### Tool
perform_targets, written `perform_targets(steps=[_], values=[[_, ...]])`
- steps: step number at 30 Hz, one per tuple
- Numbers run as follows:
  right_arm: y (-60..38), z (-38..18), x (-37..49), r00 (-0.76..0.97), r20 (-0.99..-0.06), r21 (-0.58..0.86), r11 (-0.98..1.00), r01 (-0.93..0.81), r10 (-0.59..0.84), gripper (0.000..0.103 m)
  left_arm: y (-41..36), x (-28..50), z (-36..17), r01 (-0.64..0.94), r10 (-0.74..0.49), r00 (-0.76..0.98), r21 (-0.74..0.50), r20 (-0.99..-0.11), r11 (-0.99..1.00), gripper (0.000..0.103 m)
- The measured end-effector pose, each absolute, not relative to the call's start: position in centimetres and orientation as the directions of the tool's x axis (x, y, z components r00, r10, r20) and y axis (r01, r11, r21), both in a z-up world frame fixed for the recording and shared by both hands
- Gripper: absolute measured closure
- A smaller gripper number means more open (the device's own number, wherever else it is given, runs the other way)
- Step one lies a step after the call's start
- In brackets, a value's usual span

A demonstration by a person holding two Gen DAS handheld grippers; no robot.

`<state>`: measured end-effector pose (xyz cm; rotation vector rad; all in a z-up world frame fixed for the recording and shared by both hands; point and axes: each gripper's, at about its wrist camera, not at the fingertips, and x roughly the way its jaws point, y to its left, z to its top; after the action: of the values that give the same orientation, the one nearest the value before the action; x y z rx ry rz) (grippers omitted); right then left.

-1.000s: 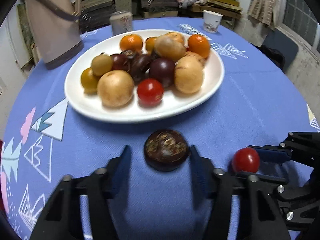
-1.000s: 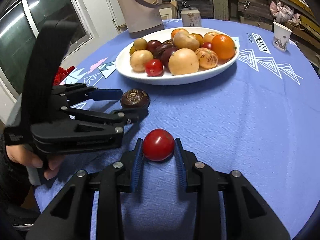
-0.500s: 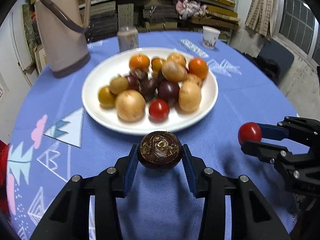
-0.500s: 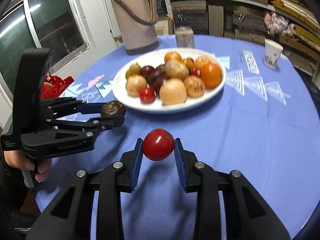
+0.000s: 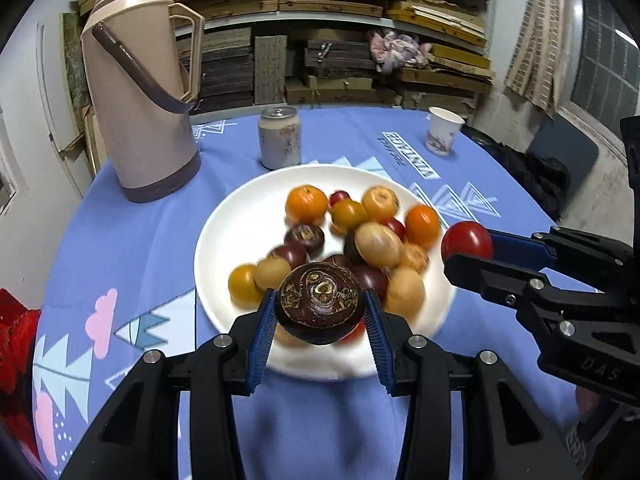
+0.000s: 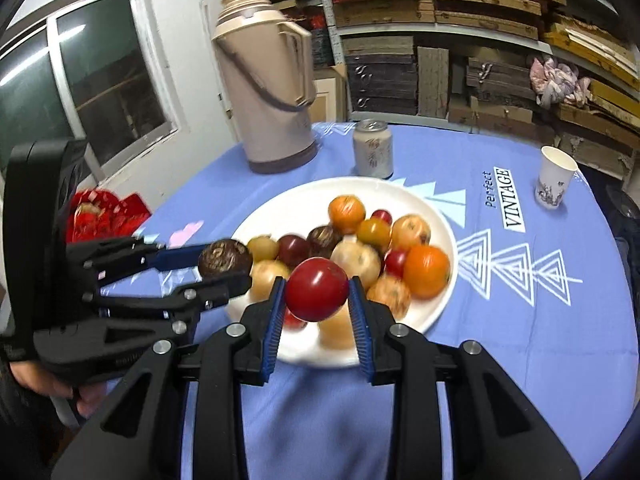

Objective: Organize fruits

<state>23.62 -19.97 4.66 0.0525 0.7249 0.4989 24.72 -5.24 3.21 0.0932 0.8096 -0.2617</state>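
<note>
My left gripper [image 5: 320, 316] is shut on a dark brown mangosteen [image 5: 320, 304], held in the air over the near rim of the white plate [image 5: 224, 232]. My right gripper [image 6: 317, 300] is shut on a red tomato [image 6: 317, 288], also lifted above the plate's [image 6: 440, 220] near edge. Each gripper shows in the other's view: the right one with the tomato [image 5: 467, 242] at the right, the left one with the mangosteen [image 6: 225, 258] at the left. The plate holds several fruits: oranges, yellow and red tomatoes, dark mangosteens, tan round fruits.
A beige thermos [image 5: 140, 92] stands at the back left of the blue tablecloth [image 5: 120, 240]. A drink can [image 5: 279, 138] sits just behind the plate and a paper cup [image 5: 444, 130] at the back right. Red packaging [image 6: 104, 216] lies off the table's left edge.
Both grippers have lifted their fruits off the tablecloth and carried them up and forward, so they now hang over the plate's near rim.
</note>
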Motion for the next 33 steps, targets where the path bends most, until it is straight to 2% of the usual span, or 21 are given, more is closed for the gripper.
perform_targets(steps=[12, 13, 14, 15, 16, 22, 24, 33], values=[[-19.3, 1.9, 30.6, 0.623, -0.657, 0.265, 0.903, -0.338, 0.426, 0.071, -5.6, 29.5, 1.4, 0.230, -0.162, 0.650, -0.011, -0.743, 0.973, 0.059], [-19.4, 1.8, 30.8, 0.629, -0.652, 0.272, 0.905, -0.327, 0.424, 0.062, -5.6, 29.6, 1.4, 0.223, -0.152, 0.654, -0.003, -0.741, 0.975, 0.058], [-19.6, 1.8, 30.9, 0.638, -0.645, 0.276, 0.907, -0.318, 0.420, 0.055, -5.5, 29.8, 1.4, 0.215, -0.142, 0.656, 0.003, -0.741, 0.977, 0.046], [-19.7, 1.8, 30.8, 0.646, -0.641, 0.275, 0.910, -0.310, 0.414, 0.051, -5.4, 29.8, 1.5, 0.207, -0.137, 0.659, 0.004, -0.740, 0.978, 0.029], [-19.9, 1.8, 30.7, 0.651, -0.635, 0.277, 0.909, -0.310, 0.415, 0.049, -5.3, 29.7, 1.6, 0.195, -0.128, 0.669, 0.006, -0.732, 0.981, 0.024], [-21.0, 2.3, 29.3, 0.660, -0.622, 0.289, 0.908, -0.304, 0.420, 0.044, -5.4, 29.0, 2.1, 0.188, -0.113, 0.681, 0.024, -0.724, 0.982, 0.016], [-21.5, 2.4, 28.5, 0.668, -0.615, 0.296, 0.908, -0.298, 0.419, 0.042, -5.3, 28.3, 2.2, 0.176, -0.099, 0.685, 0.033, -0.721, 0.984, 0.007], [-22.3, 2.9, 23.3, 0.701, -0.598, 0.260, 0.921, -0.290, 0.390, 0.040, -4.9, 25.0, 2.3, 0.179, -0.118, 0.679, 0.007, -0.725, 0.984, 0.004]])
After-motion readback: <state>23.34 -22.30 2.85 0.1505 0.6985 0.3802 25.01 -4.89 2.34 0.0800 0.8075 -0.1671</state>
